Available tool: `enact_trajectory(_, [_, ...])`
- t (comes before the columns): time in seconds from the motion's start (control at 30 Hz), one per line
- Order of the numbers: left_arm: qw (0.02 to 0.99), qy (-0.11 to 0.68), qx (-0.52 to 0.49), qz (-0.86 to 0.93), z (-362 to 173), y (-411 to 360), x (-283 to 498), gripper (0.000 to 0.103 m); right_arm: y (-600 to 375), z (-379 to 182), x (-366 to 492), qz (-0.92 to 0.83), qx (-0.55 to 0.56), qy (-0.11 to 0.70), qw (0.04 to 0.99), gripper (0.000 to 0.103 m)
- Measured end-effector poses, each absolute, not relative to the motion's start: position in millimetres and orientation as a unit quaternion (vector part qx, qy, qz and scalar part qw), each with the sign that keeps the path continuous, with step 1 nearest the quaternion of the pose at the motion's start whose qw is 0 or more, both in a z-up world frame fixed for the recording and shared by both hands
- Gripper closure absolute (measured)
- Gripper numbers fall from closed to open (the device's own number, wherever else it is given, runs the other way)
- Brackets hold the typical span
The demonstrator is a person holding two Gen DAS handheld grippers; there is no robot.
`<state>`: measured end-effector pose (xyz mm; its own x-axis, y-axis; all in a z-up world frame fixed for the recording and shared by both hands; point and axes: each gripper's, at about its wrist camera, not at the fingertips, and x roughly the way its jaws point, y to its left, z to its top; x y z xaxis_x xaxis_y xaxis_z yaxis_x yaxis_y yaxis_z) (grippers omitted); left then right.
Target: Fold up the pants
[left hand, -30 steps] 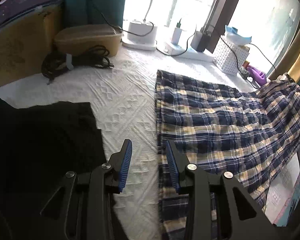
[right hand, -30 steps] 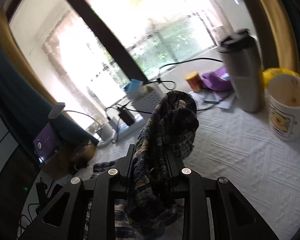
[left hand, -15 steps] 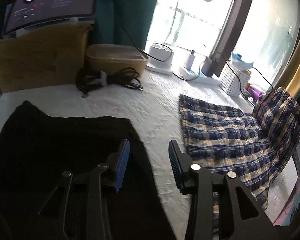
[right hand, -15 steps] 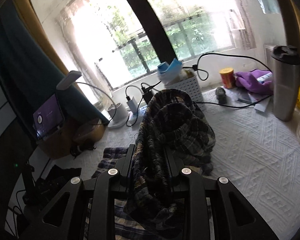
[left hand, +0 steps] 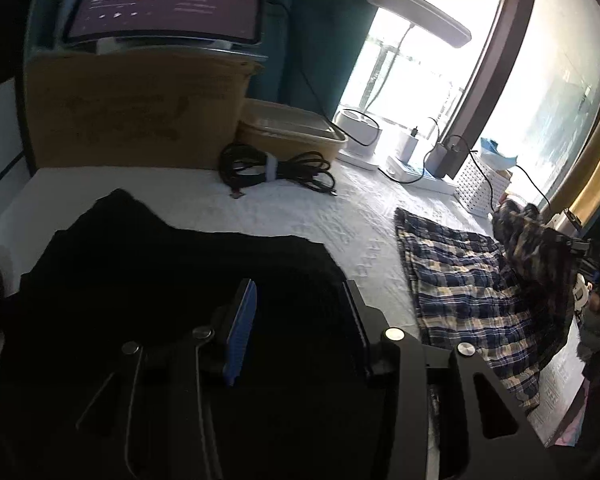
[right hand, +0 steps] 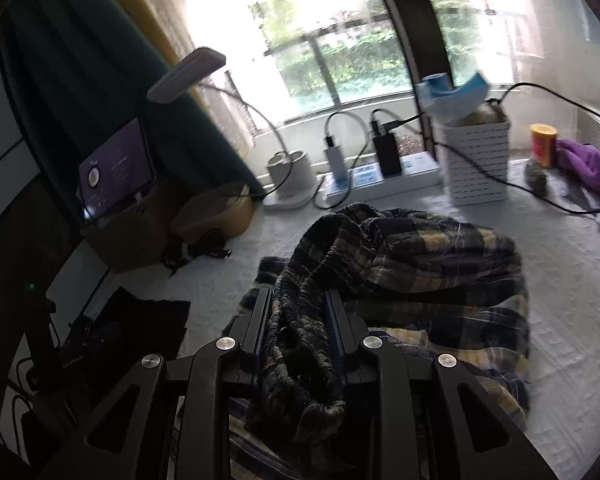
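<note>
Fold in progress. My right tongs (right hand: 298, 322) pinch the gathered elastic waistband of the plaid pants (right hand: 420, 264), lifting it over the half lying flat on the white textured table (left hand: 300, 216). My left tongs (left hand: 300, 316) hang spread above a black garment (left hand: 160, 272). Next, I judge: lay the waistband down squarely on the soft, crinkled cotton.

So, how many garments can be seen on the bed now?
2: plaid pants clamped in the right gripper, and a black garment under the open left gripper.
</note>
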<state>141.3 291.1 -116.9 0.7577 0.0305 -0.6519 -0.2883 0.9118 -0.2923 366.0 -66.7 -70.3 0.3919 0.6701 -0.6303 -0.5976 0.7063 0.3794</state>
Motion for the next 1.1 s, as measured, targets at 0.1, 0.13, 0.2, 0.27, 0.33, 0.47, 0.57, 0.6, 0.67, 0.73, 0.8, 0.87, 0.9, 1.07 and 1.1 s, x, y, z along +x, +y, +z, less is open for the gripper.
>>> enact_trajectory(0.1, [0.916,0.337,-0.194,0.092,-119.2,298.2,134.2,0.06,-36.5,-82.4,362.5,0.395,0.031,0.414,0.819,0.076])
enact_trajectory(0.13, [0.916,0.337,-0.194,0.093,-119.5,299.5,132.2,0.06,-31.1,-84.7,361.7,0.399,0.027,0.417,0.816,0.076])
enact_trajectory(0.2, [0.916,0.337,-0.195,0.099,-120.6,302.5,127.6,0.06,-10.7,-94.5,357.4,0.409,0.01,0.427,0.806,0.076])
enact_trajectory(0.27, [0.915,0.338,-0.196,0.103,-121.9,306.1,123.7,0.06,7.6,-104.4,354.7,0.406,-0.013,0.438,0.802,0.076])
enact_trajectory(0.33, [0.914,0.338,-0.197,0.108,-122.4,308.5,121.0,0.06,19.7,-115.8,353.1,0.399,-0.025,0.45,0.799,0.076])
enact_trajectory(0.47, [0.913,0.337,-0.197,0.116,-121.7,310.9,115.1,0.06,37.1,-128.3,347.5,0.412,-0.037,0.465,0.783,0.051])
enact_trajectory(0.57, [0.913,0.337,-0.197,0.118,-120.6,309.3,113.7,0.06,44.5,-125.6,336.0,0.438,-0.044,0.453,0.775,0.024])
enact_trajectory(0.6, [0.913,0.338,-0.197,0.118,-120.0,308.1,113.9,0.06,46.0,-124.0,333.5,0.443,-0.046,0.449,0.774,0.024])
enact_trajectory(0.67, [0.913,0.337,-0.195,0.117,-117.7,304.2,114.9,0.06,45.2,-119.6,331.4,0.449,-0.046,0.446,0.773,0.024])
enact_trajectory(0.73, [0.916,0.335,-0.19,0.114,-113.2,297.6,116.2,0.06,39.3,-114.4,330.9,0.453,-0.041,0.439,0.775,0.024])
enact_trajectory(0.8, [0.918,0.334,-0.184,0.11,-109.7,290.3,117.7,0.06,26.6,-108.1,332.8,0.45,-0.03,0.431,0.782,0.024])
enact_trajectory(0.87, [0.919,0.335,-0.178,0.105,-107.2,283.0,121.8,0.06,11.3,-102.4,336.5,0.443,-0.019,0.424,0.79,0.024])
enact_trajectory(0.9, [0.92,0.336,-0.175,0.102,-106.1,278.1,124.5,0.059,2.3,-100.5,338.7,0.438,-0.015,0.421,0.794,0.024])
enact_trajectory(1.07, [0.923,0.343,-0.156,0.081,-100.6,248.7,140.9,0.059,-48.4,-95.6,351.2,0.407,0.012,0.414,0.815,0.024])
enact_trajectory(1.1, [0.923,0.345,-0.152,0.074,-99.2,240.9,145.7,0.059,-61.4,-96.1,354.5,0.398,0.018,0.413,0.819,0.024])
